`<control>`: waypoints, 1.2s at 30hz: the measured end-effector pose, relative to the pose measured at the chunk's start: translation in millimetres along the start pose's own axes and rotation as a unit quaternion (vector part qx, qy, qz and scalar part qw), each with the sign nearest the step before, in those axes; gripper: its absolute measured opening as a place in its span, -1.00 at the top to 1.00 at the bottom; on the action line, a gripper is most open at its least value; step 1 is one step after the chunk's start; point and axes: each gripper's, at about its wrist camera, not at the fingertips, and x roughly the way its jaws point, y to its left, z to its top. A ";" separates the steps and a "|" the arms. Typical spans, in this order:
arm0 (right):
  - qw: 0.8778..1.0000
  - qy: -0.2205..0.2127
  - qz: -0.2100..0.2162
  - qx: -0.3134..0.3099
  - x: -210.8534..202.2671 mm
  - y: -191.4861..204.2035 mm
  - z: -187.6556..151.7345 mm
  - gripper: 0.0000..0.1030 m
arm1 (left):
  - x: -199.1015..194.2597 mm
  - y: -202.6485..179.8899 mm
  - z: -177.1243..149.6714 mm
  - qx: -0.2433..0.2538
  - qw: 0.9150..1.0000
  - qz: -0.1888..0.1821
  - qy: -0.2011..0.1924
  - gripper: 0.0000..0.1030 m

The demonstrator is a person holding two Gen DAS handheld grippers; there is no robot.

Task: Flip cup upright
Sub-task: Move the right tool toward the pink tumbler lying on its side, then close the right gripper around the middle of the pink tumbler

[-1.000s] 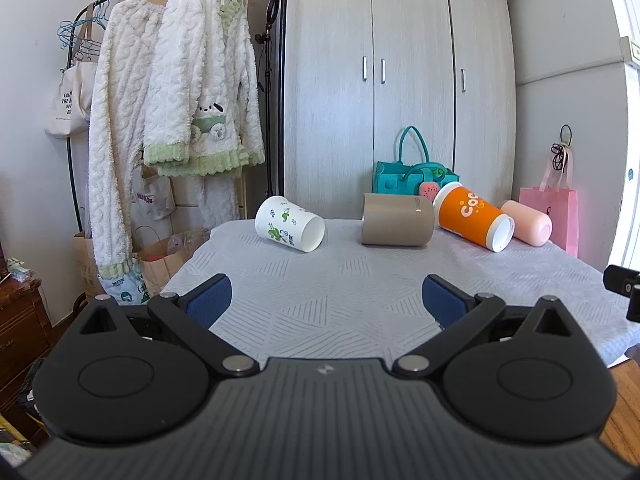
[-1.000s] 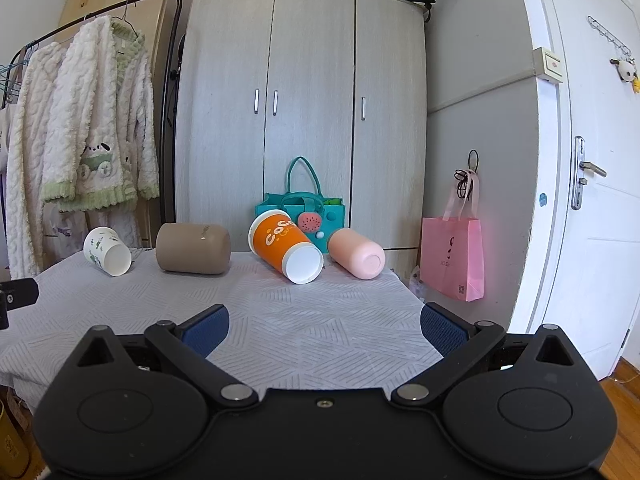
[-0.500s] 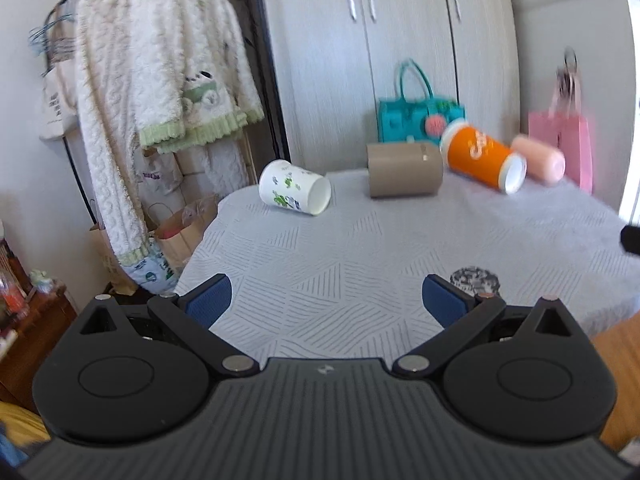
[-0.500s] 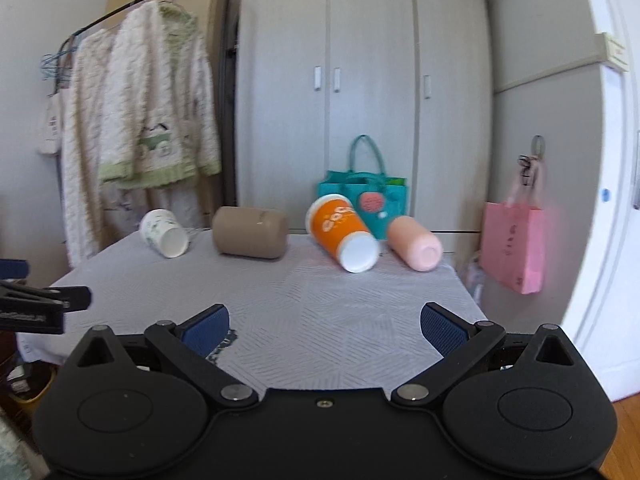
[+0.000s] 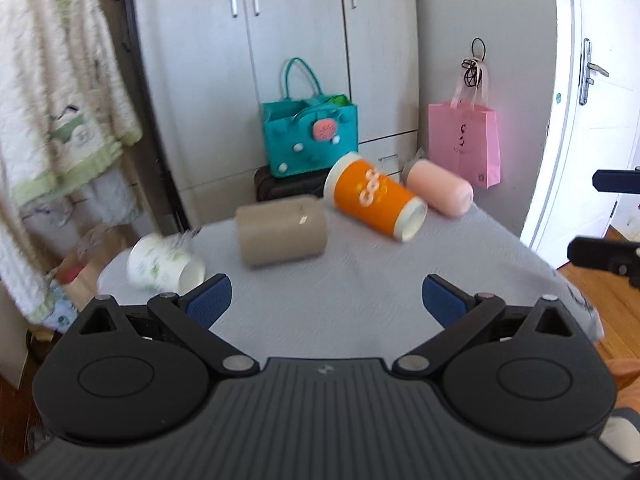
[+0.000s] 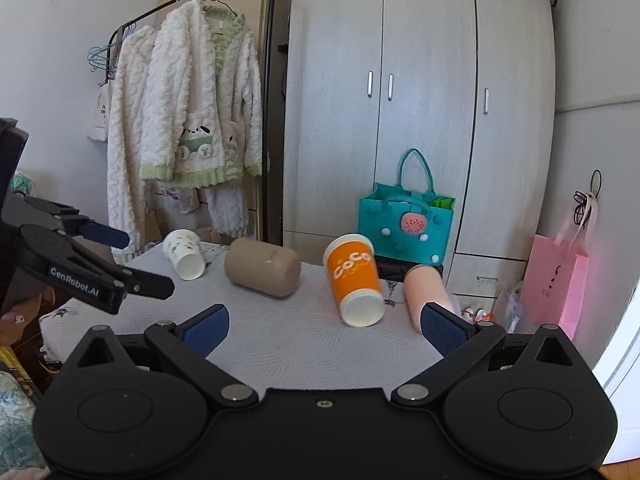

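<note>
Several cups lie on their sides along the far part of a table with a grey patterned cloth (image 5: pixel 360 292): a white cup with green print (image 5: pixel 162 266), a tan cup (image 5: pixel 282 234), an orange cup (image 5: pixel 374 198) and a pink cup (image 5: pixel 440 186). In the right wrist view they show as white (image 6: pixel 184 254), tan (image 6: pixel 262 266), orange (image 6: pixel 354 278) and pink (image 6: pixel 426 290). My left gripper (image 5: pixel 326 302) is open and empty, short of the tan cup. My right gripper (image 6: pixel 324 324) is open and empty, short of the orange cup. The left gripper also shows at the left of the right wrist view (image 6: pixel 120 256).
A teal bag (image 6: pixel 406 222) stands behind the table before a wardrobe (image 6: pixel 420 100). A pink bag (image 5: pixel 464 142) hangs at the right near a white door (image 5: pixel 600 100). Fluffy white clothes (image 6: pixel 188 128) hang on a rack at the left.
Both grippers have moved forward and risen over the table. The left view has swung right toward the tan and orange cups. The cups have not moved.
</note>
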 end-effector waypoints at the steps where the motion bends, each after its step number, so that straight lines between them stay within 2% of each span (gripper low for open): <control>1: 1.000 0.007 0.001 -0.003 6.4 -5.9 3.4 -1.00 | 10.0 -2.4 6.2 0.002 1.000 -0.001 0.000 -1.00; 5: 0.999 0.035 0.004 0.000 37.7 -33.9 14.1 -1.00 | 49.6 -6.6 26.1 -0.017 1.000 -0.025 0.004 -1.00; 8: 0.998 0.060 0.025 0.022 64.0 -57.8 20.6 -1.00 | 74.0 -8.4 34.2 -0.027 0.999 -0.023 0.006 -1.00; 12: 0.993 0.101 0.050 0.037 100.3 -84.4 27.7 -0.96 | 96.4 -3.8 41.2 -0.053 0.998 -0.044 0.004 -1.00; 14: 0.989 0.125 0.063 0.044 118.4 -97.1 28.9 -0.86 | 107.7 -0.8 44.5 -0.069 0.996 -0.058 0.008 -1.00; 18: 0.978 0.178 0.082 0.076 157.7 -124.1 32.6 -0.79 | 132.1 1.8 52.5 -0.097 0.992 -0.080 0.019 -1.00; 23: 0.966 0.229 0.081 0.082 201.7 -146.0 35.5 -0.70 | 157.8 -5.3 65.4 -0.102 0.990 -0.094 0.039 -1.00; 26: 0.965 0.246 0.069 0.066 222.3 -152.5 38.5 -0.69 | 170.1 -9.7 73.8 -0.104 0.987 -0.112 0.050 -0.98; 30: 0.960 0.265 0.071 0.059 246.6 -162.3 40.5 -0.69 | 186.8 -15.3 83.4 -0.093 0.988 -0.112 0.052 -0.97; 36: 0.953 0.284 0.072 0.074 277.7 -179.2 34.6 -0.69 | 212.5 -11.5 83.5 -0.103 0.983 -0.134 0.071 -0.95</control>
